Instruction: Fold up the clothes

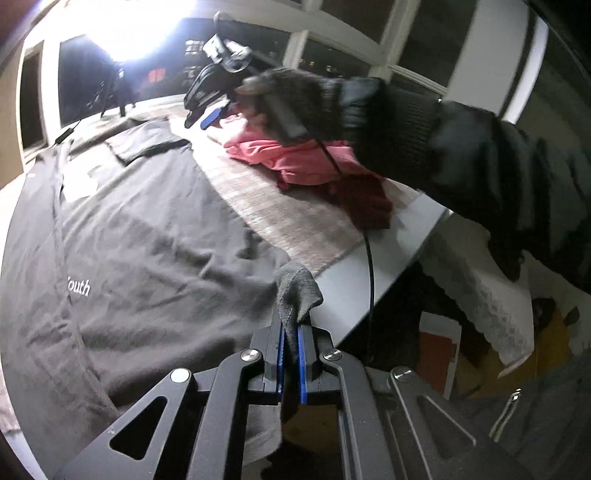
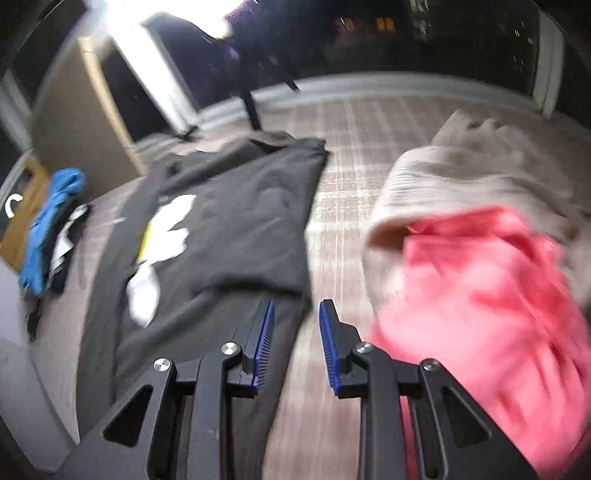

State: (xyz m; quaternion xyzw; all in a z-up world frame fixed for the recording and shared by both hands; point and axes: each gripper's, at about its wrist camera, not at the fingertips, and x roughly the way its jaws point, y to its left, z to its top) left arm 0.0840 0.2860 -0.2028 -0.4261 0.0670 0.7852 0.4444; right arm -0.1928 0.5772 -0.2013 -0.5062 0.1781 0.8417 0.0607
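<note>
A dark grey T-shirt (image 1: 147,229) with white lettering lies spread on the table. My left gripper (image 1: 291,332) is shut on a corner of its hem (image 1: 297,291), near the table's right edge. In the right wrist view the same grey shirt (image 2: 236,221), with a white print on it, lies to the left. My right gripper (image 2: 296,314) hangs open over its right edge, nothing between the blue pads (image 2: 265,332). In the left wrist view that gripper (image 1: 207,110) appears far off, held by a gloved hand (image 1: 303,99) above a pink garment (image 1: 295,158).
A pink garment (image 2: 480,314) and a beige one (image 2: 461,177) lie heaped to the right. A blue cloth pile (image 2: 48,225) sits far left by a cardboard box (image 2: 22,218). A checked cloth (image 1: 295,221) covers the table; a cable (image 1: 369,258) hangs off its edge. Dark windows (image 1: 354,33) stand behind.
</note>
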